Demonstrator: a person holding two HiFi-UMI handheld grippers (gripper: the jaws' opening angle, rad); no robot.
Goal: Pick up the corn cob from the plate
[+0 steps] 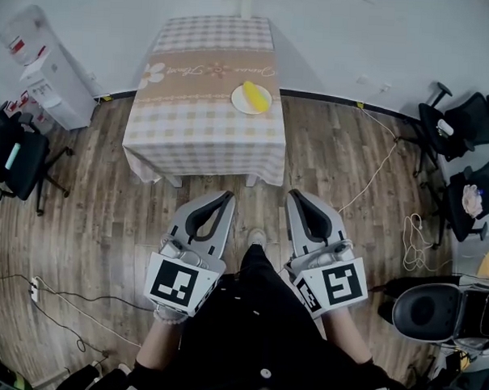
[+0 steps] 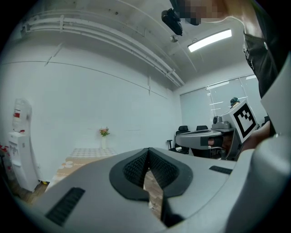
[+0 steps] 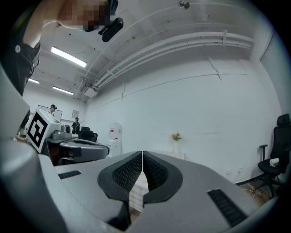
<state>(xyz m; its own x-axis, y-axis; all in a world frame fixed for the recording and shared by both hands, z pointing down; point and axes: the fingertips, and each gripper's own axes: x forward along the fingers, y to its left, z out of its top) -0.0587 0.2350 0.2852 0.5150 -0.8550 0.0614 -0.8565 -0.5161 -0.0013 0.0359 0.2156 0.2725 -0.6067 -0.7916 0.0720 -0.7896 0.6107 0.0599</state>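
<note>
A yellow corn cob point(image 1: 254, 94) lies on a white plate point(image 1: 242, 102) at the near right part of a table with a checked cloth point(image 1: 206, 100). Both grippers hang level over the wooden floor, well short of the table. My left gripper point(image 1: 227, 196) is shut with nothing between its jaws, and my right gripper point(image 1: 294, 195) is shut and empty too. In the left gripper view the left gripper point(image 2: 148, 154) has its pads meeting at the tips, with the table point(image 2: 86, 157) far ahead. The right gripper point(image 3: 142, 157) likewise shows pads together in the right gripper view.
A water dispenser point(image 1: 41, 70) stands left of the table. A black chair point(image 1: 15, 160) sits at far left, and several office chairs point(image 1: 462, 127) crowd the right. Cables point(image 1: 385, 168) run across the floor to the right, another cable point(image 1: 58, 291) at lower left.
</note>
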